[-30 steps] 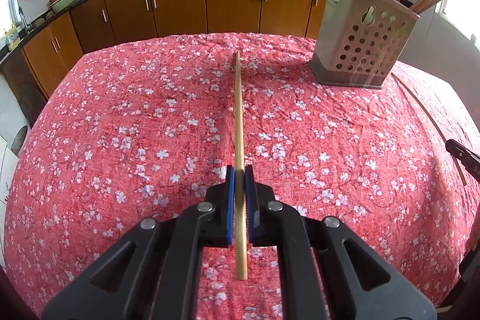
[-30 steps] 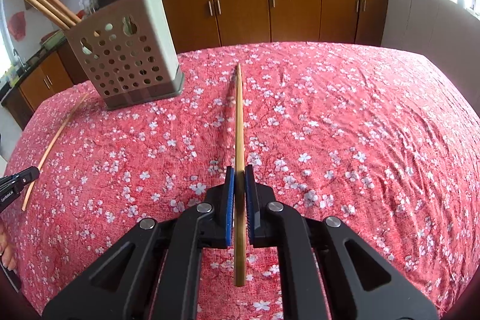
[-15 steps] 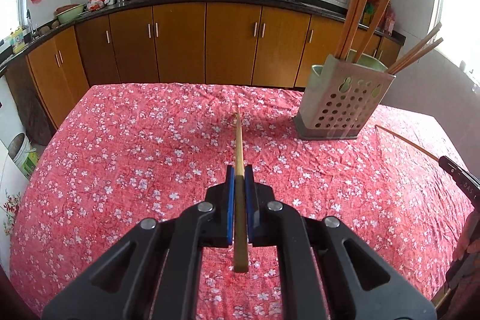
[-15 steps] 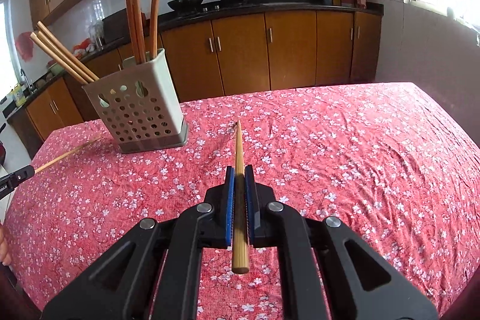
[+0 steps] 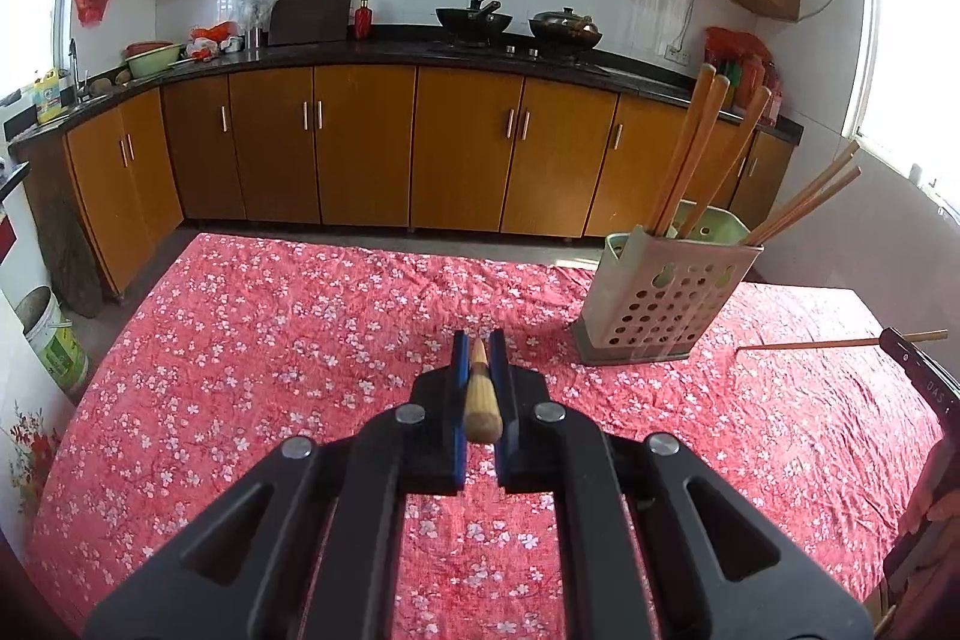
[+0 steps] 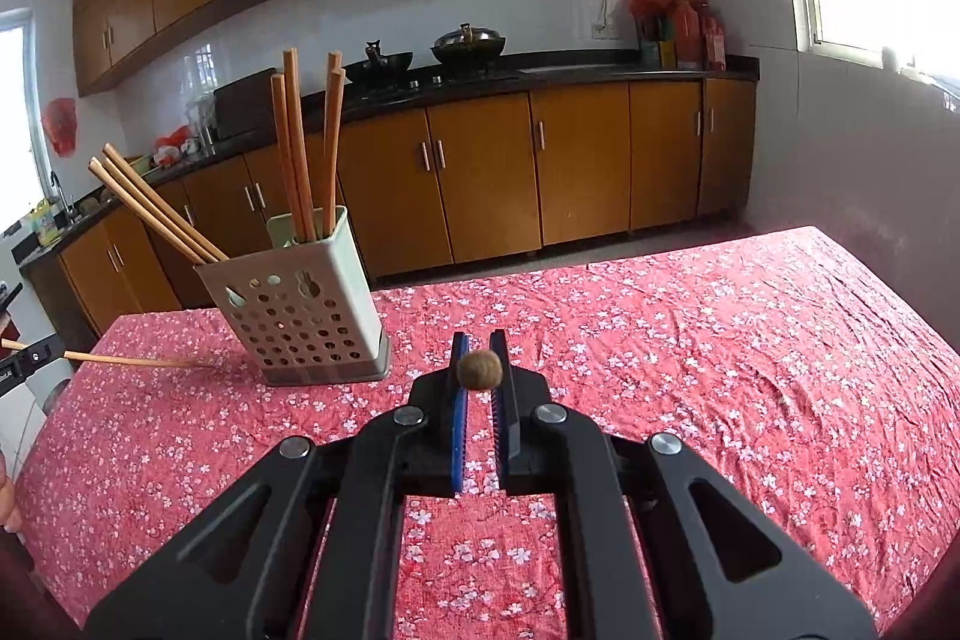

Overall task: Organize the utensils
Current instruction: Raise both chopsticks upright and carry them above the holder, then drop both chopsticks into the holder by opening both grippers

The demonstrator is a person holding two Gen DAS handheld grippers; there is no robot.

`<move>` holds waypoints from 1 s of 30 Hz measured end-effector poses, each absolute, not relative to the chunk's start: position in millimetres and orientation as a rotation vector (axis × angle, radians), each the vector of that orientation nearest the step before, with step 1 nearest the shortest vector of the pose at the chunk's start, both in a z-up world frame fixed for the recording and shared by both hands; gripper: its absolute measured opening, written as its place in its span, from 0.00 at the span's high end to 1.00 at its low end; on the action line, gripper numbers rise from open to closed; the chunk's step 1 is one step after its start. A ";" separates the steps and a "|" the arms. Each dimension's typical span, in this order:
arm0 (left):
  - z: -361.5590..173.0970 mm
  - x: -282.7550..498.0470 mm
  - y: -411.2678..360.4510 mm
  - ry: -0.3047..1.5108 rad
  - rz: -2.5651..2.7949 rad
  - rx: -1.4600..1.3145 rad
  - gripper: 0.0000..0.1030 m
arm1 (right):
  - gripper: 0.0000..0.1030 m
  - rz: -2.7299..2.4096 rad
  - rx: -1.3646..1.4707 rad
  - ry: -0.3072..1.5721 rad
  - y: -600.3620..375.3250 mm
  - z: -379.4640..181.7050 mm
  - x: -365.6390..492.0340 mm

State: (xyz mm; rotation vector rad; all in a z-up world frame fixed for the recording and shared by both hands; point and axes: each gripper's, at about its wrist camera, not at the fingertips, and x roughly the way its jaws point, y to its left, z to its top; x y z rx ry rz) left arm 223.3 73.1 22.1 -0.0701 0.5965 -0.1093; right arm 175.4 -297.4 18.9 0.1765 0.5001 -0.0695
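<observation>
We are holding two chopsticks; our left gripper (image 5: 478, 358) is pinching one chopstick (image 5: 482, 397) above the red flowered cloth (image 5: 270, 340); our right gripper (image 6: 480, 361) is pinching the other chopstick (image 6: 479, 370); the holder (image 6: 300, 304) is keeping about six sticks, three leaning left; we are reading no writing clearly.
</observation>
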 end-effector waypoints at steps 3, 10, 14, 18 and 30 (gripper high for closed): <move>31.5 223.9 72.7 0.577 -0.114 -0.075 0.93 | 0.93 -0.066 0.169 0.483 -295.6 25.3 174.4; 58.7 218.7 63.3 0.534 -0.142 -0.065 0.92 | 0.93 -0.047 0.165 0.430 -291.1 51.8 168.0; 77.8 211.4 55.5 0.506 -0.191 -0.084 0.93 | 0.93 -0.003 0.187 0.390 -287.9 73.2 161.0; 100.5 207.7 43.4 0.485 -0.255 -0.113 0.93 | 0.93 0.078 0.222 0.364 -283.2 97.3 157.2; 187.8 217.5 -11.9 0.258 -0.303 -0.164 0.93 | 0.93 0.198 0.221 0.267 -267.8 159.8 167.8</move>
